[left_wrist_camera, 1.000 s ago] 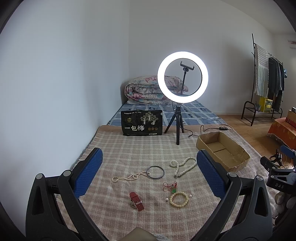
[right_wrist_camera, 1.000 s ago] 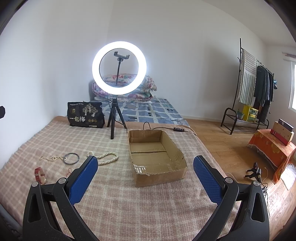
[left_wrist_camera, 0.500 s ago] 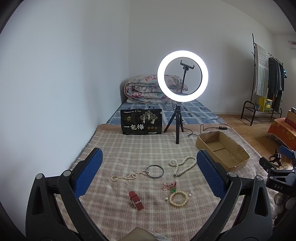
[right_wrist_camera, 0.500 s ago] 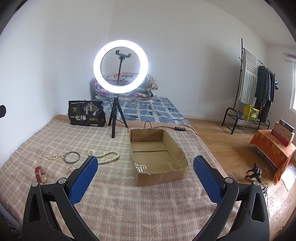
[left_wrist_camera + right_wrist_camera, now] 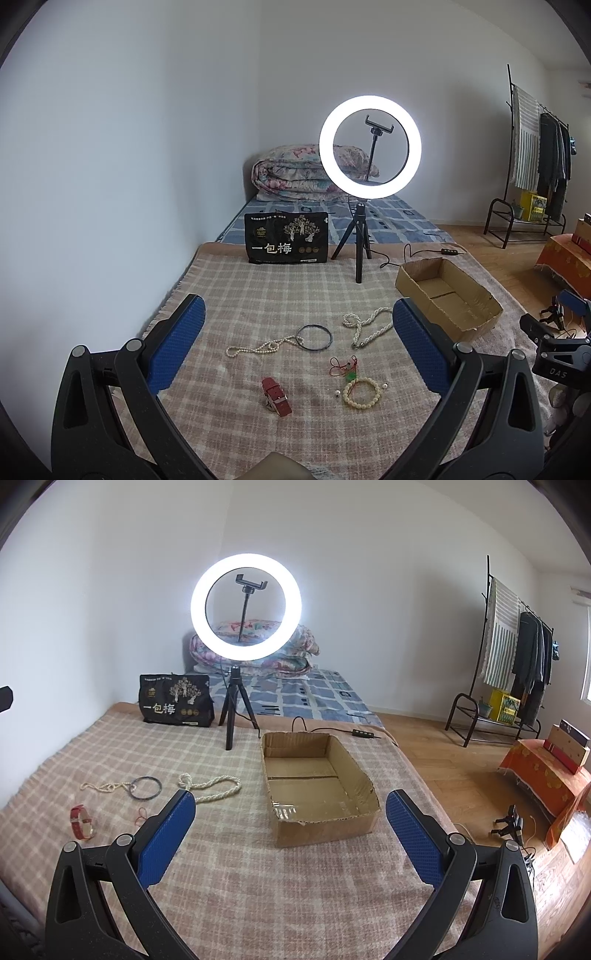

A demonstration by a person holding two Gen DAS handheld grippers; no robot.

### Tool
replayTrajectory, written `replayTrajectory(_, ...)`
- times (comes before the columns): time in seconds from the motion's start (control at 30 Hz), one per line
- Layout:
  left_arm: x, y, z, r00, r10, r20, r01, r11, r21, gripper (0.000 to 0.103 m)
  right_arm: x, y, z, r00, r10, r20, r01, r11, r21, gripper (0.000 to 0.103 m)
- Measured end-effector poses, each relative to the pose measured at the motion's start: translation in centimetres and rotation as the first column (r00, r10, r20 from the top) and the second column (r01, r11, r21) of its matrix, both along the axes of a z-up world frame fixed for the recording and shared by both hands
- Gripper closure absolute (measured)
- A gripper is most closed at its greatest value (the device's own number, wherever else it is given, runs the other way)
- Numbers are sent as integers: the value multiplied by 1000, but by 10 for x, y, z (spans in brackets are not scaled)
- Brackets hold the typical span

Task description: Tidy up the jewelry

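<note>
Holding both tongs spread wide and empty above the plaid blanket

My left gripper hangs over the jewelry, blue pads well apart: between them lie a thin pearl strand touching a dark bangle, a thick pearl rope, a red cord charm, a beaded bracelet and a red watch, all flat on the cloth. My right gripper gapes just as wide in front of the cardboard box, which sits open beside the jewelry. Beyond stand a lit ring light on its tripod and a black printed bag; a clothes rack is far right
</note>
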State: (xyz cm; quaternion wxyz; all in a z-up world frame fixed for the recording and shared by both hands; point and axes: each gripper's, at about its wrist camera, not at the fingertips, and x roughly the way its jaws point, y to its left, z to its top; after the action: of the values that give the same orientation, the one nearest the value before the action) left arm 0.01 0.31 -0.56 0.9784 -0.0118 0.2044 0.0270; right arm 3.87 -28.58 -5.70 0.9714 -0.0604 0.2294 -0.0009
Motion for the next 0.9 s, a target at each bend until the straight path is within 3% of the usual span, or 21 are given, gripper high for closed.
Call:
replayTrajectory(0.3, 6, 21, -1, 999, 39, -33, -40, 999, -3, 0, 5, 2, -7, 1000, 12, -17, -12, 1000, -12, 1)
replayTrajectory(0.47, 11, 44, -4, 996, 76, -52, -75, 997, 15, 0, 11, 11, -15, 996, 76, -37, -79, 995, -68, 1)
replayTrajectory(0.63, 24, 60, -10, 992, 78, -102, -74, 997, 36, 0, 33, 25, -23, 962, 230, -145, -239, 970, -49, 1)
replayTrajectory(0.9, 39, 73, -24, 987, 49, -152, -45, 998, 34, 0, 61, 56, -32, 910, 345, -228, -366, 929, -54, 4)
